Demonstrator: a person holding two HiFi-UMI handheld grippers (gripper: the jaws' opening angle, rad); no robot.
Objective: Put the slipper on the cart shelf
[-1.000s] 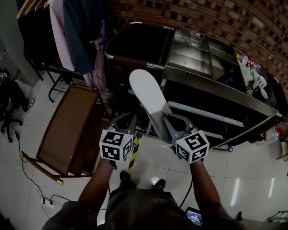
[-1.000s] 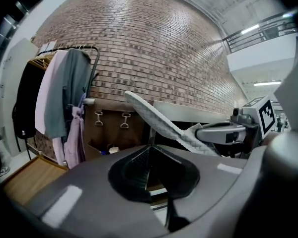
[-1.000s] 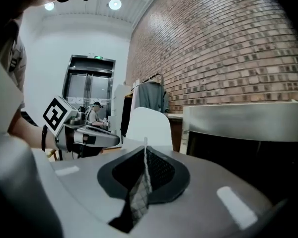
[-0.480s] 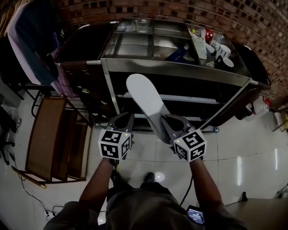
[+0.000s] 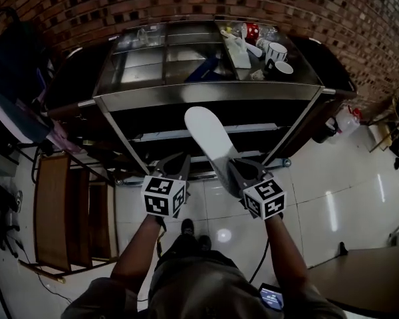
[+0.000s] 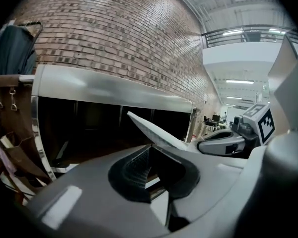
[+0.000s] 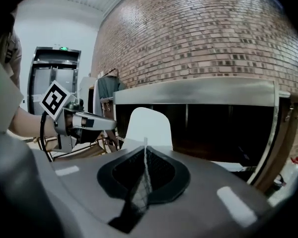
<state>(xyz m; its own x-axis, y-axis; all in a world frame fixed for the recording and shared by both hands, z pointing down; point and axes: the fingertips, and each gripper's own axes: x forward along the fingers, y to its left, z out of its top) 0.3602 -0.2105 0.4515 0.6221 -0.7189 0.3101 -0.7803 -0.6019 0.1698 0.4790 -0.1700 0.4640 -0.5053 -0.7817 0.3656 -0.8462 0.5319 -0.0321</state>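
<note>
The person has swung round toward the steel cart (image 5: 206, 93). A second ago it stood off at an angle to the right of the grippers, with hanging clothes and a dark cabinet straight ahead. Now it sits square in front of them and nearer, against the brick wall (image 5: 120, 5).

The white slipper (image 5: 209, 138) has come along without shifting in its hold. The right gripper (image 5: 234, 170) has its jaws closed tight on the heel end, and the right gripper view shows the thin sole pinched edge-on between the pads. The rest of the slipper sticks forward and slightly up. In the head view its toe now lies over the dark opening below the cart's top rim, just above the pale front edge of the cart shelf (image 5: 159, 135). It looks short of the cart and touches nothing.

The left gripper (image 5: 179, 161) rides just beside the right one, jaws drawn together with nothing between them.

With the cart lined up, the carry looks nearly done. What probably remains is to push the slipper in under the rim, lay it flat on the shelf and let go. The mugs (image 5: 276, 50) and clutter on the cart's top are well clear of that path.
</note>
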